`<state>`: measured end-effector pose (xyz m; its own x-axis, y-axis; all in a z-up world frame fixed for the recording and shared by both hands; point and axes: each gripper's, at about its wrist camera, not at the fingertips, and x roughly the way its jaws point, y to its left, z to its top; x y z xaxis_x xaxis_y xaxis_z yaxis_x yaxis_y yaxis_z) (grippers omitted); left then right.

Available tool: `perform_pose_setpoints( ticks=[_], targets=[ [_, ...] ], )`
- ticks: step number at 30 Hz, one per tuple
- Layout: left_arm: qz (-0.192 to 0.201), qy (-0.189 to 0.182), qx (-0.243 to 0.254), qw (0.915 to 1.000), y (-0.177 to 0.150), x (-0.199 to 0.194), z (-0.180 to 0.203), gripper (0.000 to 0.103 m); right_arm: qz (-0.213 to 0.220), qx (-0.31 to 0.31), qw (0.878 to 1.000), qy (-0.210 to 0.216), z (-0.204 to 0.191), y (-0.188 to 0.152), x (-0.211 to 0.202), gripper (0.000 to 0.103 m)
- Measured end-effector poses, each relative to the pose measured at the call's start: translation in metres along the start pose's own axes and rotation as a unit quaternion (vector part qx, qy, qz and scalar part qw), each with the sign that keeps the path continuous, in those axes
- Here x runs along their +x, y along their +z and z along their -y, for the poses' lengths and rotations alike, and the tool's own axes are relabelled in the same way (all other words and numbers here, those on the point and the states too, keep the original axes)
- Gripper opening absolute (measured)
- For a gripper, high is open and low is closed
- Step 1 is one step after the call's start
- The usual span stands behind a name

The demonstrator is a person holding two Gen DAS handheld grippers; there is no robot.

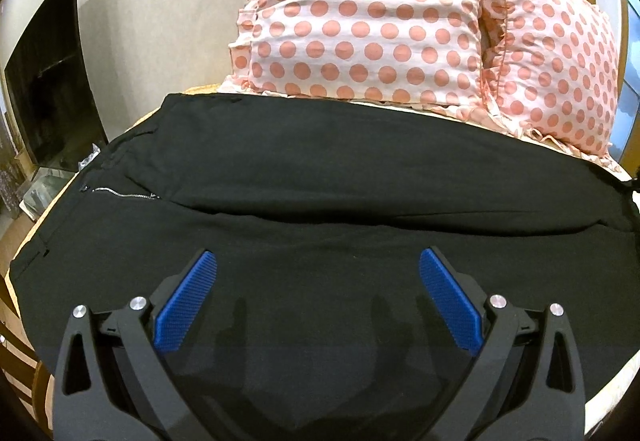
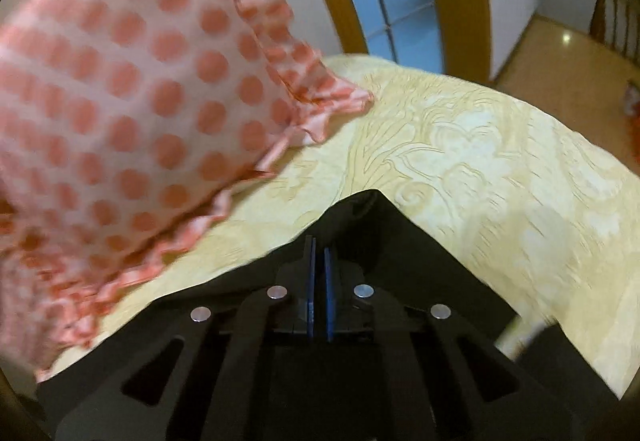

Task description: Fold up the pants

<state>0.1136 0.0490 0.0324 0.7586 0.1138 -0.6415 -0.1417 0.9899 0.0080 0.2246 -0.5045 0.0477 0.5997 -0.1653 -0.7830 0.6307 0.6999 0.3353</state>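
Left wrist view shows us the black pants (image 1: pixel 320 177) spread flat on the bed, their long axis running straight across the frame: the waistband and zipper (image 1: pixel 122 194) sit at mid left, and the legs run off toward the right edge. Two polka-dot pillows (image 1: pixel 360 13) lie just behind the pants in the upper half. Our left gripper (image 1: pixel 318 281) hangs over the near side of the pants with its fingers (image 1: pixel 186 307) spread wide and nothing between them.

Right wrist view puts the right gripper (image 2: pixel 319 249) at the bottom centre, its blue fingers pinched together on a peaked corner of black cloth, which rises off the yellow patterned bedspread (image 2: pixel 480 169). We judge this is the leg end, so the right hand is the one placed to carry that end along the pants' length toward the waistband.
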Motion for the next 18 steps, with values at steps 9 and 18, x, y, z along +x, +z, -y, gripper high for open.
perform_pose_setpoints(
  ticks=[9,18],
  targets=[
    [0.024,-0.017,-0.006,0.9995,-0.004,-0.022,-0.003,0.101,0.045,0.004,0.993,0.11,0.044,-0.075,-0.123,0.004],
    [0.03,-0.018,-0.011,0.9993,-0.002,-0.029,-0.008,0.101,-0.013,0.072,0.989,0.13,0.098,-0.131,-0.125,0.004]
  ],
)
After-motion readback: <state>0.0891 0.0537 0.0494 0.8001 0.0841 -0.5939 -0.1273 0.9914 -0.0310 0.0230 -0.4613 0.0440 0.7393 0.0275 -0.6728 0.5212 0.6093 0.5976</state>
